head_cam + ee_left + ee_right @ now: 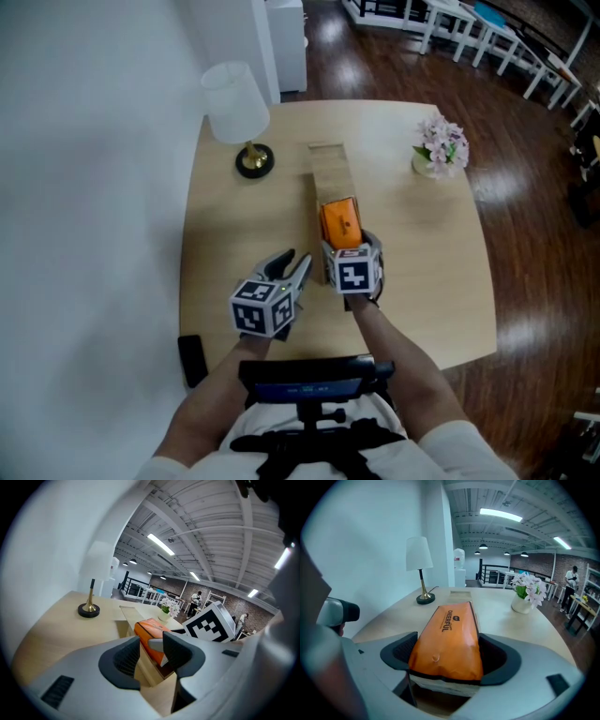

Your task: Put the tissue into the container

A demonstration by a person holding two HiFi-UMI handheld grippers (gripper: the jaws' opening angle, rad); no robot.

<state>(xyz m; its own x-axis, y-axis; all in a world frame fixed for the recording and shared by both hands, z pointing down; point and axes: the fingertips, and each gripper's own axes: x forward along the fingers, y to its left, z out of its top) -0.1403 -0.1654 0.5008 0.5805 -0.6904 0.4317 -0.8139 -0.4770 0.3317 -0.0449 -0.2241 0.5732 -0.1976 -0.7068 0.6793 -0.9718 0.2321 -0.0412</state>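
Where the wooden container [327,172] lies mid-frame on the table [427,281], the right gripper [449,657] is clenched on the orange tissue pack [340,223], held tilted at the container's near end. Left gripper [289,265] sits just lower left, jaws parted, empty. Lamp [238,108] upper left.

Lamp [236,105] left, flower pot [441,147] right, container [328,173] between
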